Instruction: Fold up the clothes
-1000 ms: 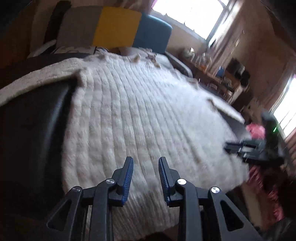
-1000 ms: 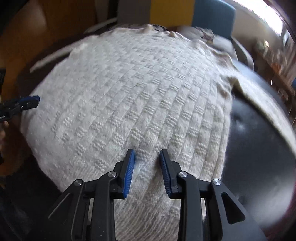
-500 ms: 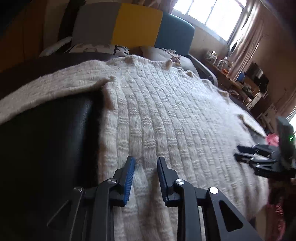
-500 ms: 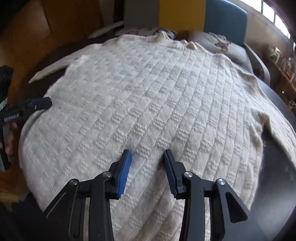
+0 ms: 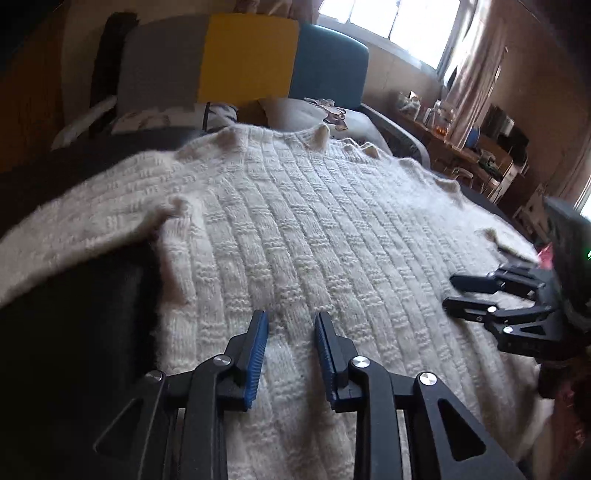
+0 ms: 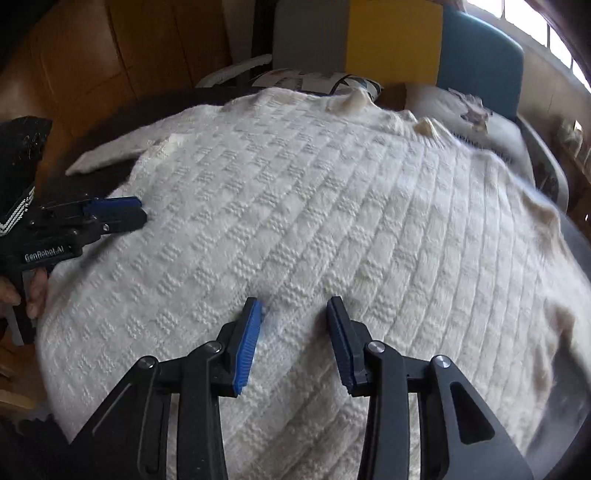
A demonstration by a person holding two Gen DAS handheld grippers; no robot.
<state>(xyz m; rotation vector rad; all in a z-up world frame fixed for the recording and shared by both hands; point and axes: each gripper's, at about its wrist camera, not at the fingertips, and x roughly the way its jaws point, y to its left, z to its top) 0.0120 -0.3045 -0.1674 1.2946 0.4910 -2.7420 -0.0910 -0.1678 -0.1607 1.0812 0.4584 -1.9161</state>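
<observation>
cream sweater laid flat, both grippers over its lower part

left wrist view: a cream knitted sweater (image 5: 295,229) lies spread flat on a dark surface (image 5: 74,332) and fills the middle of the frame. one sleeve (image 5: 85,218) runs out to the left edge of the frame. the collar sits at upper centre. the left gripper (image 5: 290,332) stands at lower centre over the knit, its blue-padded fingers (image 5: 258,343) apart with nothing between them but the fabric below. whether the tips touch the knit cannot be told. the right gripper (image 5: 476,295) enters from the right edge, low over the sweater's right side. behind the sweater, at upper centre, stands a chair back in grey, yellow and blue panels (image 5: 243,55). a bright window (image 5: 388,22) is at upper right.

right wrist view: the sweater (image 6: 314,206) again fills the frame, collar at upper centre, one sleeve (image 6: 110,155) reaching to the upper left. the right gripper (image 6: 295,325) is at lower centre over the knit, fingers well apart and empty. the left gripper (image 6: 110,214) comes in from the left edge at the sweater's side, held by a hand (image 6: 33,291); its fingers overlap from this angle. a pillow (image 6: 476,114) lies beyond the collar at upper right.
</observation>
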